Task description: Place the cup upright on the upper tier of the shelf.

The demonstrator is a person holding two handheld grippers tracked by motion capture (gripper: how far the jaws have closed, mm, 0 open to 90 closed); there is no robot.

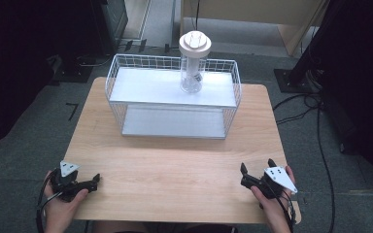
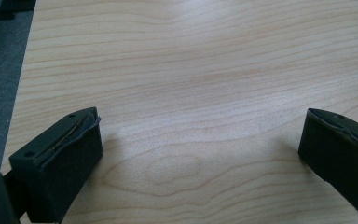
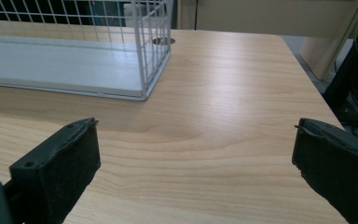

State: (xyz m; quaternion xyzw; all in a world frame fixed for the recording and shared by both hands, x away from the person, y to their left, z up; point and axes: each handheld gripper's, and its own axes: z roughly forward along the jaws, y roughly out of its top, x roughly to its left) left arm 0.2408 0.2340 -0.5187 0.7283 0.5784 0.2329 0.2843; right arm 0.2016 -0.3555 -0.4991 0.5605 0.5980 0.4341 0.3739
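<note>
Resting low at the near desk (image 1: 175, 165) edge, the left tool (image 1: 95, 182) and right tool (image 1: 257, 167) gape wide and empty, ready for the jar (image 1: 192, 68) on the wire shelf (image 1: 172, 90).

The left gripper (image 1: 96, 180) is black, with a small grey three-cornered plate on top that carries a few dark dots like screws. A black cable leaves it and loops down at the near left side. The right gripper (image 1: 257, 166) is also black; its plate looks lighter, almost white, with several dark dots, and a thin black cable runs from it. In the two gripper views each jaw is a black block with a softer dark pad on its inner face and small round holes along the top edge. No sleeves are visible.
</note>
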